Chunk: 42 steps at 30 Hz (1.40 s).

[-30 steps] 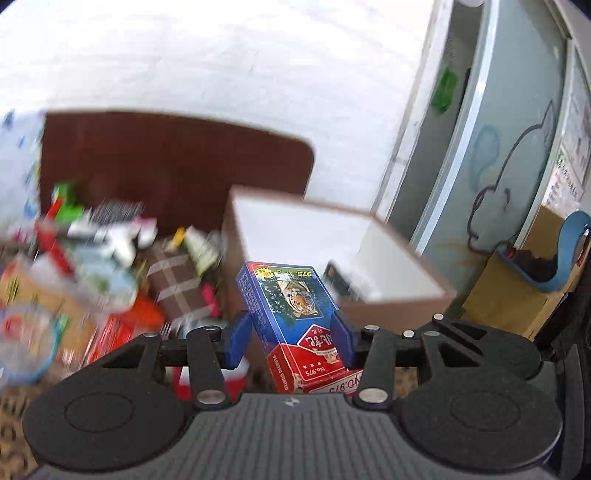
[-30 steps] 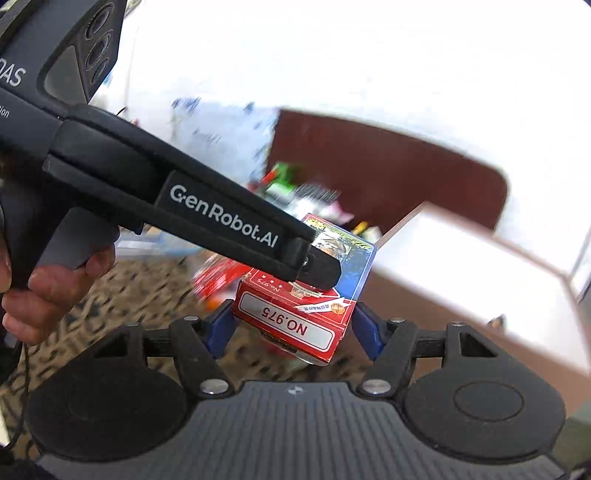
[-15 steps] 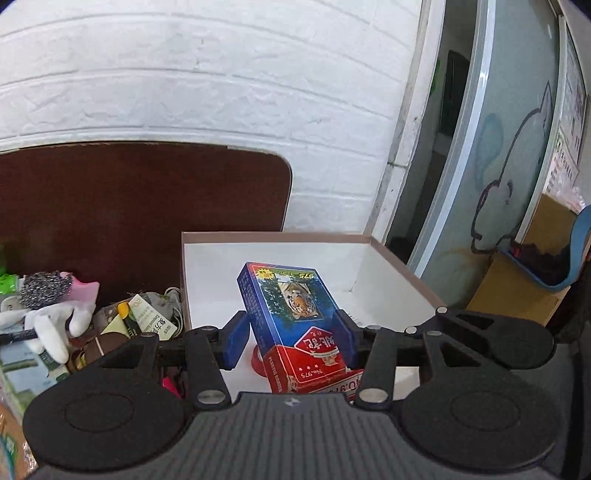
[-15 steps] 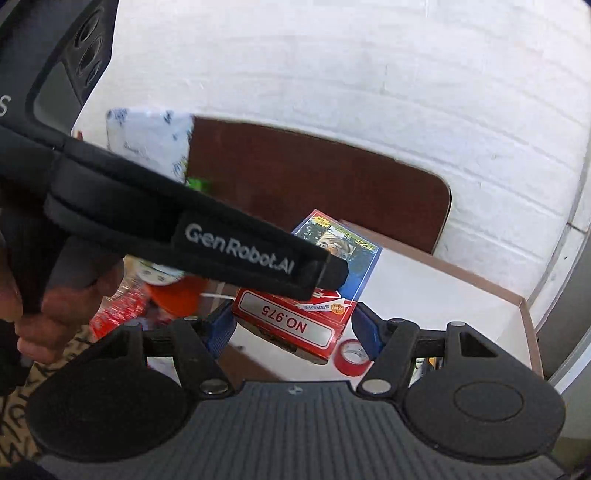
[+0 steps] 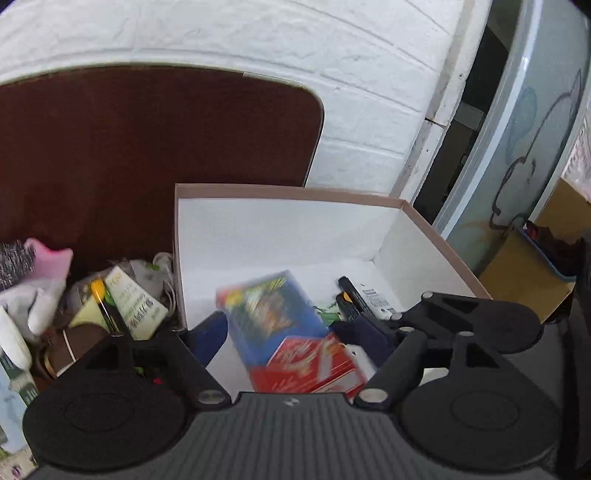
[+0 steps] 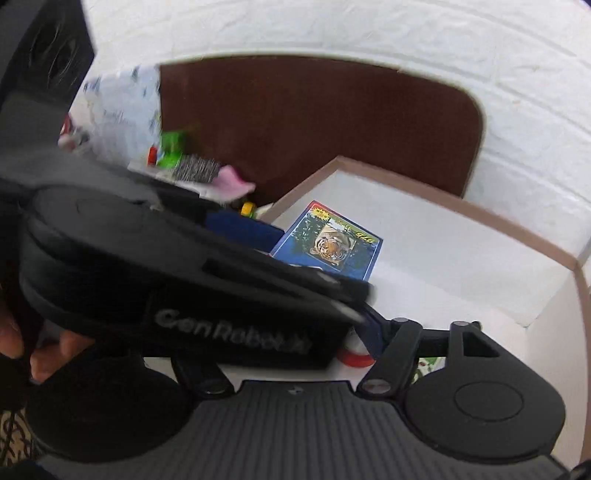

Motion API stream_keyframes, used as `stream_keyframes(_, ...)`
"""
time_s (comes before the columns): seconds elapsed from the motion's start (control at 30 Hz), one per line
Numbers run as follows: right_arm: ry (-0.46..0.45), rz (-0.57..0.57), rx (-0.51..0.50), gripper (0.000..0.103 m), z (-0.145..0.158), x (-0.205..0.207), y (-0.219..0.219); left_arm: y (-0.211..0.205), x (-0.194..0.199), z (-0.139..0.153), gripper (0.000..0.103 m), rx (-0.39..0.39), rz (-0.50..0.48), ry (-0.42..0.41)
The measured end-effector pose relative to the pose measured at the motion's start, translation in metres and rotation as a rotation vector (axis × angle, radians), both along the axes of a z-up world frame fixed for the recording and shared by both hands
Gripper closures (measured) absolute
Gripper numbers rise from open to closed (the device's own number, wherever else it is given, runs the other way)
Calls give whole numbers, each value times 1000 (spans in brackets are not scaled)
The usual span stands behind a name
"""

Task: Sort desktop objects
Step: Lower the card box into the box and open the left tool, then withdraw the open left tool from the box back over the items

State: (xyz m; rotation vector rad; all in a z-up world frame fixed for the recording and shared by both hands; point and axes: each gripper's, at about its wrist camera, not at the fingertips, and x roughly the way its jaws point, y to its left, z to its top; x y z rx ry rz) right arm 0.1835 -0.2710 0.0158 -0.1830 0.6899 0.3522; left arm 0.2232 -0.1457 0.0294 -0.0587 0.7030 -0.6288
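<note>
A white-painted brick wall (image 5: 229,33) runs behind everything, with a dark brown rounded board (image 5: 147,155) leaning against it and a pale door with a cartoon outline (image 5: 532,122) off to the right.

On the left of the desk sits a jumble: a pink and white glove (image 5: 40,280), a metal scouring pad (image 5: 14,258) at the edge, a pale green tube with print on it (image 5: 135,302) and a yellow-capped pen (image 5: 101,299), all lying just outside the box wall.

Next comes the open cardboard box (image 5: 288,192), white inside with a brown rim. The left gripper (image 5: 291,332) reaches over its near edge, jaws spreading wider, and its blue pads stand clear on either side of the pack of playing cards (image 5: 280,325). The pack, blue with a tiger picture on top and red at the near end, is blurred and tilted between those parted fingers, inside the box near its left wall. A black marker (image 5: 351,295) lies on the box floor just right of the pack.

From the right wrist view the right gripper (image 6: 295,350) also points into the box, jaws widening with nothing pressed between them; the left gripper's black body crosses in front and hides most of the gap. A person's hand (image 6: 44,350) holds that body at the far left. A red ring (image 6: 354,356) shows on the box floor.
</note>
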Motion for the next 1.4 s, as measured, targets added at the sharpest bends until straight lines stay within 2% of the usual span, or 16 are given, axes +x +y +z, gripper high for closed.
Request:
stream_keyframes(0.07, -16, -7, -47, 16, -4, -1, 4, 3, -3, 1, 8, -24, -44, -2)
stream_keyframes(0.27, -33, -34, -60, 9, -11, -12, 3, 2, -13, 0, 7, -6, -45, -17)
stream_keyframes(0.67, -72, -100, -65, 9, -2, -47, 9, 5, -44, 12, 7, 5, -28, -45)
stream_keyframes(0.9, -109, -115, -43, 9, 16, -72, 6, 11, -75, 25, 7, -26, -32, -75)
stream_keyframes(1.1, -157, -107, -43, 9, 27, -100, 14, 22, -112, 34, 7, -41, -24, -135)
stream_keyframes(1.27, -214, -64, -57, 9, 24, -133, 32, 46, -153, 25, 7, -75, 7, -194)
stream_keyframes(1.4, -243, -25, -78, 9, 7, -155, 51, 68, -176, 3, 7, -101, 50, -182)
